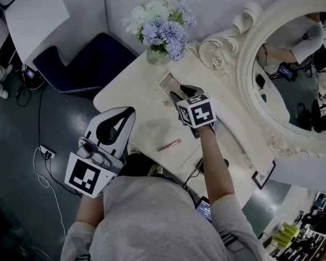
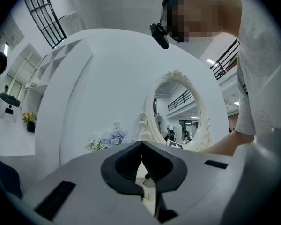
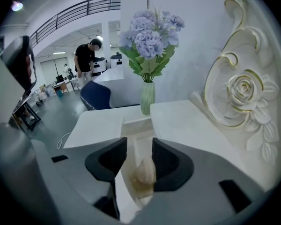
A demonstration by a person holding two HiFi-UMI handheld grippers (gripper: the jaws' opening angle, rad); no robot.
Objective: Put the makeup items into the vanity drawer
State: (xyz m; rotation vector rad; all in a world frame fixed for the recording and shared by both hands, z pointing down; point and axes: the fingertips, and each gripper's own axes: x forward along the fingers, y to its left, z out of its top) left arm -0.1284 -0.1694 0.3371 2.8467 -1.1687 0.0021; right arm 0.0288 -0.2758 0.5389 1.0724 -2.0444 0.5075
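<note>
Drawer (image 1: 164, 80) lies under my right gripper (image 1: 179, 95), jaws wide above a pale rounded item (image 3: 143, 172) inside. Left gripper (image 1: 129, 113) is closed, empty. Pink stick (image 1: 169, 145) (long axis crosswise) lies on the tabletop (image 1: 141, 129) nearer me, between both grippers.

Dim, muted light, fisheye warping, dark vignetted corners
</note>
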